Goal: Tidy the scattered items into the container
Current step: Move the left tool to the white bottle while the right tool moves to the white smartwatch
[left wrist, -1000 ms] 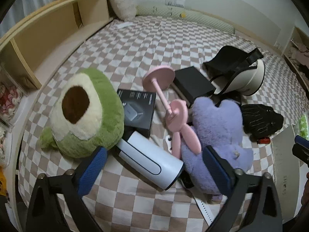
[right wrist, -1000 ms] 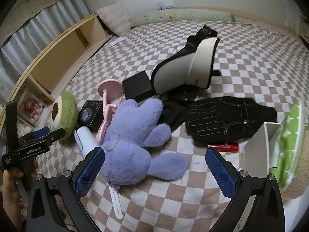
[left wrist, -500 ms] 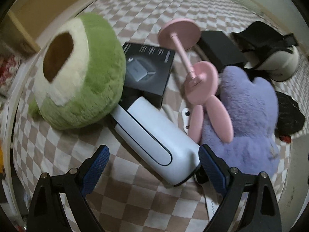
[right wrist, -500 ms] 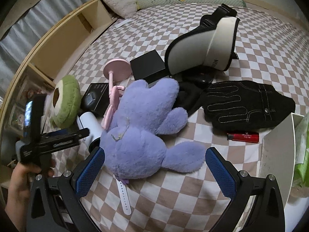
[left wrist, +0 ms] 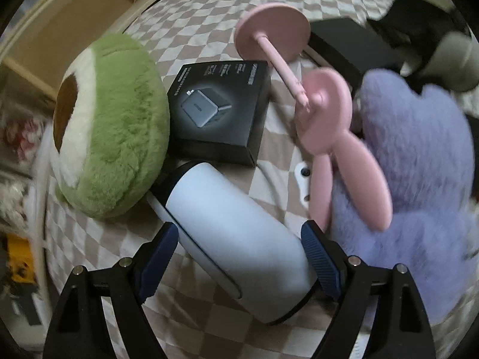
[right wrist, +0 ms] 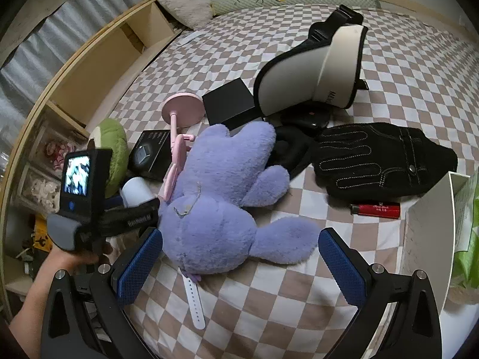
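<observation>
Lying on its side on the checked bedspread (left wrist: 209,9): smooth white cylinder with a dark end cap (left wrist: 239,248), wedged between the fluffy green avocado plush (left wrist: 116,125) and the fuzzy lilac rabbit plush (left wrist: 419,179). Left gripper (left wrist: 239,257) spread wide, blue pads either side of the cylinder's near end, not pinching. Right gripper (right wrist: 239,257) also wide apart, hovering empty over the lilac plush. White container wall (right wrist: 428,218) off at the right edge, well away from the cylinder. Looks rigid, glossy and probably slippery, likely to roll. Best grabbed square across the middle of the barrel, not by the rounded end. Plushes soft and light, easy anywhere.
</observation>
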A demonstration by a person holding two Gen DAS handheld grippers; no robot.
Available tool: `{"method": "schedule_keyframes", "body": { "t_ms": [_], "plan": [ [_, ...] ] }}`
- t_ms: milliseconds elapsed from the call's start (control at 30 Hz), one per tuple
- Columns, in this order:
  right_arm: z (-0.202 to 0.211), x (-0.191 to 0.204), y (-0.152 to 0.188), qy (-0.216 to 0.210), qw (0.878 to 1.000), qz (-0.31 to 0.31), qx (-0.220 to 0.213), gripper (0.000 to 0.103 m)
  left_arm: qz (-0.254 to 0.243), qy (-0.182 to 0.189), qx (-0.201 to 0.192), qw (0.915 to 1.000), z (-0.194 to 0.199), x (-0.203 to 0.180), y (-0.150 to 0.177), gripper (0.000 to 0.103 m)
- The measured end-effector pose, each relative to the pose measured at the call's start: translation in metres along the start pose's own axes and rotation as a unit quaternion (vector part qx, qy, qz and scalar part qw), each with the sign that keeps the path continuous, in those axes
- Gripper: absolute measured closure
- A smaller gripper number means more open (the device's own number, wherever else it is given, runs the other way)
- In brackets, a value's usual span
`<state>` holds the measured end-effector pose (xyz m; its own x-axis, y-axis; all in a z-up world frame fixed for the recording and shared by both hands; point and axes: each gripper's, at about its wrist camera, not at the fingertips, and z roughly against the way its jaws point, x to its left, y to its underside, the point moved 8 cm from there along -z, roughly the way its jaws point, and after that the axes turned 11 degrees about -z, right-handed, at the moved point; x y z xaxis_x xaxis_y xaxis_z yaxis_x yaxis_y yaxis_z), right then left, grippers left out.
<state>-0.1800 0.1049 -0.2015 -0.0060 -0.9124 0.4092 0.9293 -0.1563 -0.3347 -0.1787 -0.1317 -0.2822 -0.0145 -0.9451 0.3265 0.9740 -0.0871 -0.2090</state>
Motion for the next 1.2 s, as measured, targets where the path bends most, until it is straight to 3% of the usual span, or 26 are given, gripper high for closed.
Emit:
{"method": "schedule_keyframes", "body": {
  "t_ms": [333, 533, 733, 1067, 1200],
  "plan": [
    [0.001, -0.004, 0.009, 0.002, 1.0, -0.006, 0.011, 0.0, -0.027, 0.031, 0.008, 0.9991, 0.004, 0.014, 0.025, 0.019],
    [-0.01, 0.007, 0.04, -0.037, 0.996, -0.013, 0.077, 0.001, -0.015, 0.079, 0.005, 0.9967, 0.013, 0.033, 0.042, 0.03],
    [-0.011, 0.051, 0.069, -0.091, 0.992, 0.048, 0.078, 0.022, -0.01, 0.1, -0.004, 0.9949, 0.016, 0.042, 0.048, 0.032],
    [-0.084, 0.108, 0.111, -0.152, 0.972, 0.075, 0.162, 0.025, -0.002, 0.101, -0.02, 0.9946, 0.015, 0.048, 0.045, 0.029],
    [-0.114, 0.101, 0.105, -0.107, 0.983, 0.066, 0.13, 0.026, -0.003, 0.109, -0.026, 0.9937, 0.014, 0.054, 0.045, 0.026]
  ]
}}
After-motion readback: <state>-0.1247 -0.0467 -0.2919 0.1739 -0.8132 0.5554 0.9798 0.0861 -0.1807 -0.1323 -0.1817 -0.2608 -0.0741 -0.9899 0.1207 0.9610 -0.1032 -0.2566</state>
